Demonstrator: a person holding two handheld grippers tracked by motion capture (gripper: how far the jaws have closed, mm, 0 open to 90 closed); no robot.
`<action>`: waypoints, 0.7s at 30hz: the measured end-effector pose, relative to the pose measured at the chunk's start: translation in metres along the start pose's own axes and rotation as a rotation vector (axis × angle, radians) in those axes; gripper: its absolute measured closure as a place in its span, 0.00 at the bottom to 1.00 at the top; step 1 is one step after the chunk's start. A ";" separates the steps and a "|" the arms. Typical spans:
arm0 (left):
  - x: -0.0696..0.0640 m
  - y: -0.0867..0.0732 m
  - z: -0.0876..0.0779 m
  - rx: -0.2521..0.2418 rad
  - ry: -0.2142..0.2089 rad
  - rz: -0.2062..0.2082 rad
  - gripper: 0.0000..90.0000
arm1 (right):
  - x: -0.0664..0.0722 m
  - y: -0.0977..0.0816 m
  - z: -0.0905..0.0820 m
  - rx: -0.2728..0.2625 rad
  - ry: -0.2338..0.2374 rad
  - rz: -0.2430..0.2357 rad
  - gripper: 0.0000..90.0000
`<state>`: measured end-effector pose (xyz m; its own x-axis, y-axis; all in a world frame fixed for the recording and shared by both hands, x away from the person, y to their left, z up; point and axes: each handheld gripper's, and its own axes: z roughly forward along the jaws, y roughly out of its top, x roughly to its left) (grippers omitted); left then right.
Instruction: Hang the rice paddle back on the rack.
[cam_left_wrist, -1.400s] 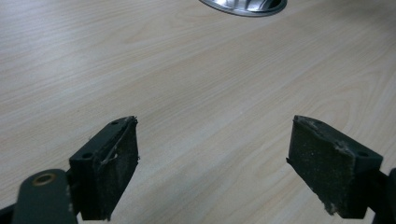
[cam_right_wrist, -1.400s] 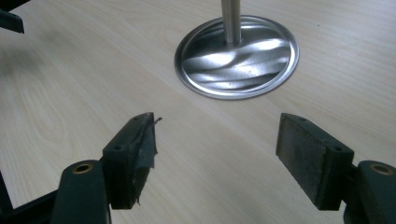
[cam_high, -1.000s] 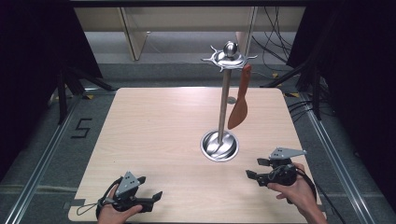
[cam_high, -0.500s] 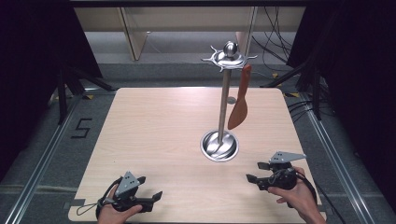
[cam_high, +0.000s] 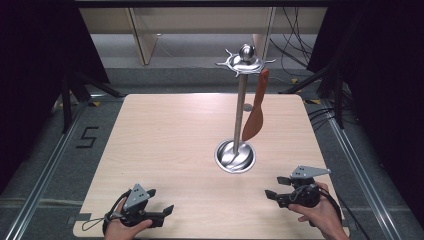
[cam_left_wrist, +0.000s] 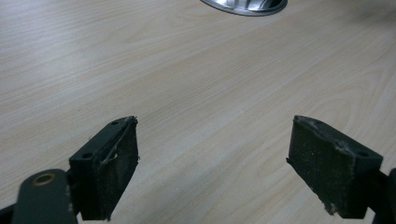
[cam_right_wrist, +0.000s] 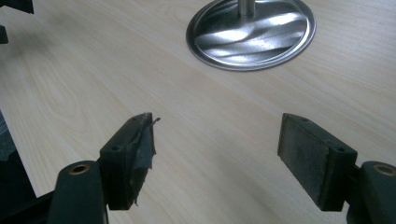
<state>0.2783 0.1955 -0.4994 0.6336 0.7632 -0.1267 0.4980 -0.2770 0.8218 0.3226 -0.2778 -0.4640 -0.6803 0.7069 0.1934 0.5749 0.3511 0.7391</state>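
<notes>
Fingers (cam_right_wrist: 317, 158) spread wide, apparently empty, near the steel stand (cam_high: 240, 110) holding a spatula (cam_high: 255, 112).

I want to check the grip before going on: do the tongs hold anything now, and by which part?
Nothing is held. The left tongs and the right tongs are both open over the bare table; the spatula hangs on the stand.
</notes>
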 end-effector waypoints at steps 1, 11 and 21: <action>0.000 0.000 0.000 0.000 0.000 0.000 0.17 | 0.002 -0.001 -0.001 0.004 -0.001 0.012 0.31; 0.002 0.001 0.000 0.007 0.003 0.027 0.17 | 0.002 -0.006 0.000 0.012 0.022 0.005 0.25; 0.000 0.000 0.000 -0.002 -0.002 0.013 0.17 | 0.003 -0.010 -0.003 0.011 -0.007 -0.012 0.24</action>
<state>0.2786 0.1956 -0.4996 0.6412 0.7585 -0.1165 0.4885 -0.2863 0.8243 0.3131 -0.2814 -0.4690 -0.6837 0.7072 0.1800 0.5720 0.3661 0.7340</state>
